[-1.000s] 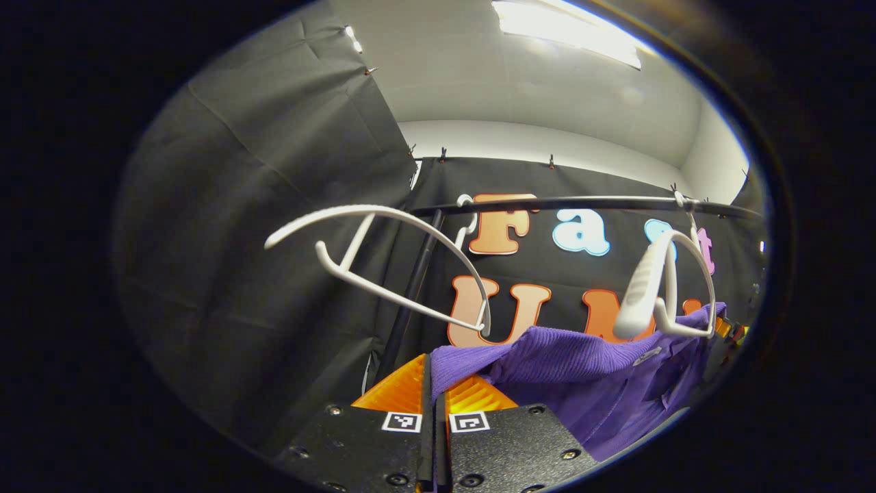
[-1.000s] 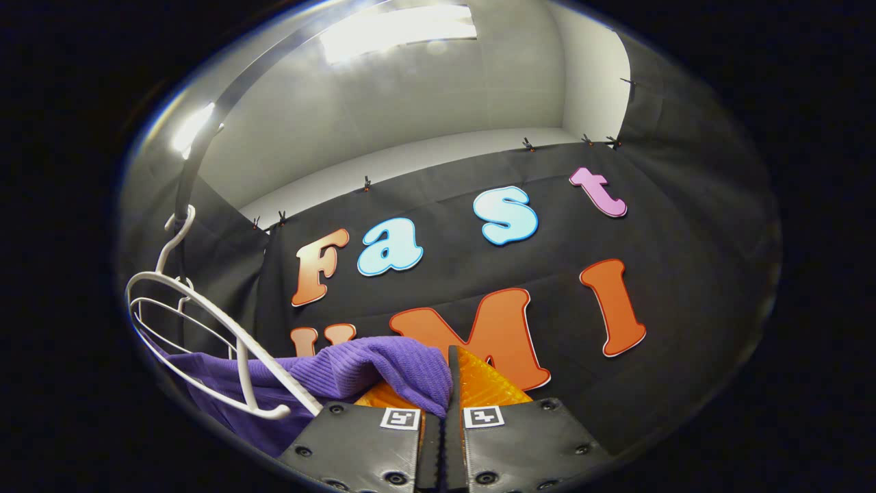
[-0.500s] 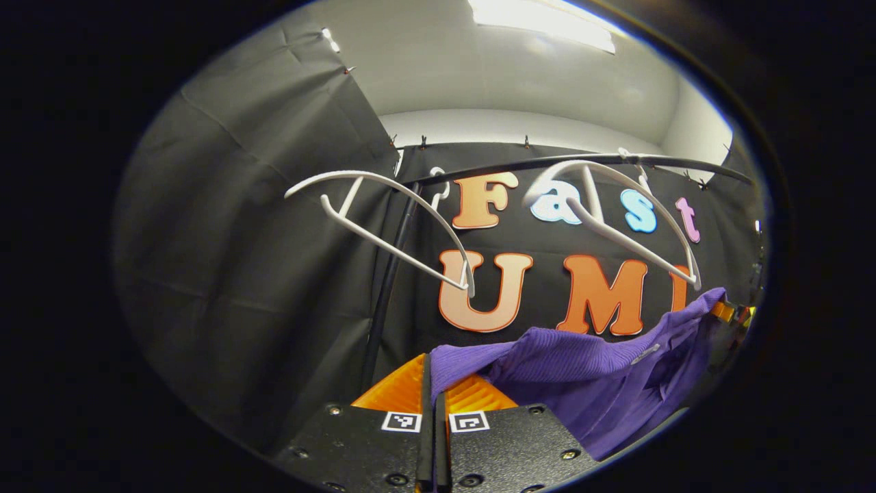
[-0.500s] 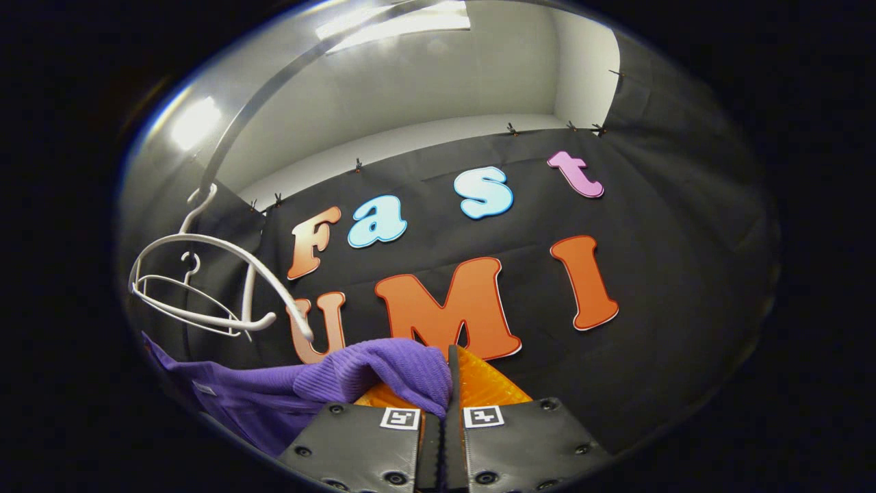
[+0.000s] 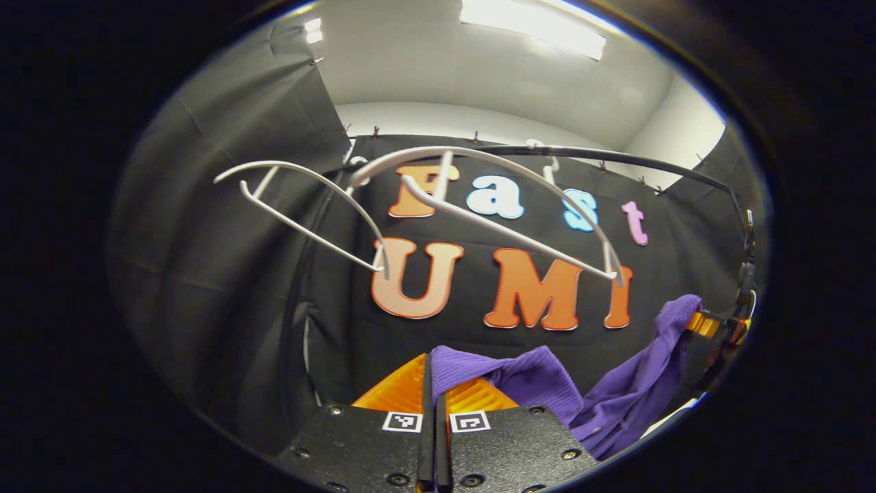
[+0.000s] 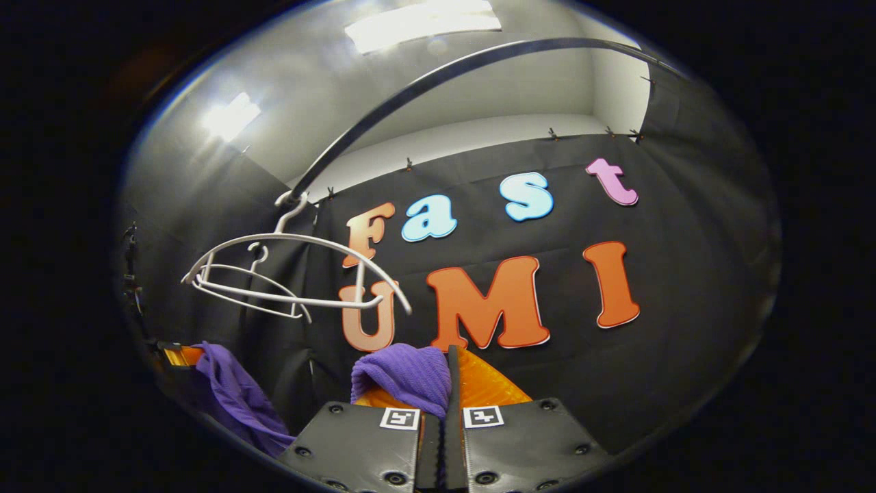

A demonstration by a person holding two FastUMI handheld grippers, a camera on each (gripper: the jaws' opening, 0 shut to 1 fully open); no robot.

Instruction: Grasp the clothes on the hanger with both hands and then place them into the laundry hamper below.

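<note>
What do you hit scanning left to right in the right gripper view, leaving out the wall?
Left gripper → hanging purple garment → white hangers → purple fabric pinched in the right gripper.

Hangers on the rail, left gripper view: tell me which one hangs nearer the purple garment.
The right-hand hanger, the larger one in front of the letters. Its tip ends above the purple garment; the other hanger hangs farther left.

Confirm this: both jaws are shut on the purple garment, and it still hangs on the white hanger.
Wrong on the hanger. The purple garment is off it: the left gripper view shows both white hangers bare on the rail, above the cloth. Both grippers are indeed shut on it.
</note>
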